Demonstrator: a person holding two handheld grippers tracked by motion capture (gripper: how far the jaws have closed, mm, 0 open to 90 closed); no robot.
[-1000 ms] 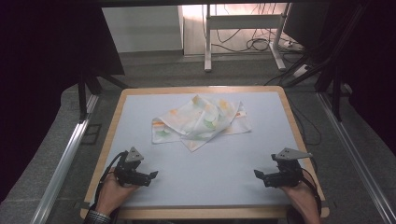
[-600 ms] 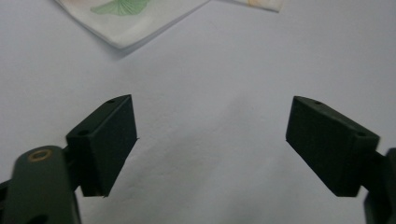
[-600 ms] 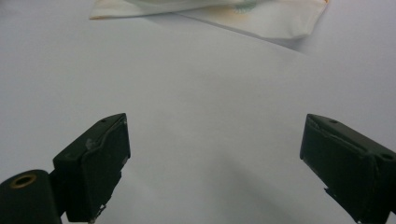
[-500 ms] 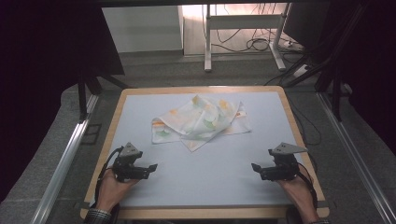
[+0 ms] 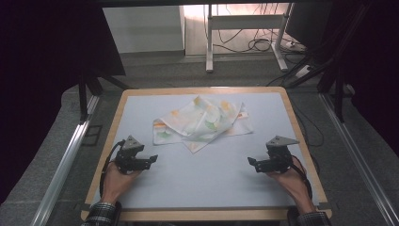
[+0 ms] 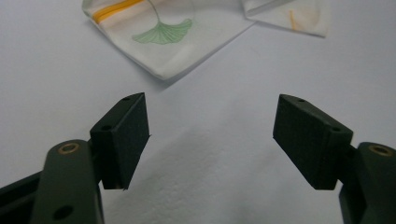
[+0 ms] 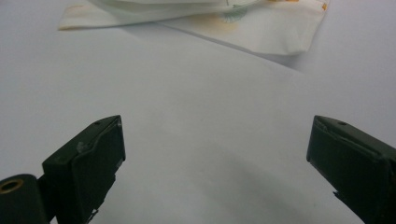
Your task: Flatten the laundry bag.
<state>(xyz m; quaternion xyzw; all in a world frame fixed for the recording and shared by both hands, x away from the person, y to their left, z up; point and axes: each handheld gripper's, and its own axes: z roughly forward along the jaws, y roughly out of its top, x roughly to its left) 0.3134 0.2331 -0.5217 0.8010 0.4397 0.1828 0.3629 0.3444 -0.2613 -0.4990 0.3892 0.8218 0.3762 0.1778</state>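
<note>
Approach step, nothing grasped yet. Crumpled white cloth with green and orange leaf print (image 5: 201,123) lies mid-desk toward the far edge, loosely folded over itself, on the pale blue desk with wooden rim (image 5: 207,176). Left gripper (image 5: 150,160) and right gripper (image 5: 252,163) sit on the near side, well apart from the cloth, pointing inward. Left fingers (image 6: 123,137) have just been closing, nothing between them, gap remains; right fingers (image 7: 88,163) wide open, empty. Next move, I'd say: bring each gripper to a near cloth corner (image 6: 163,72) and pinch a single layer.
</note>
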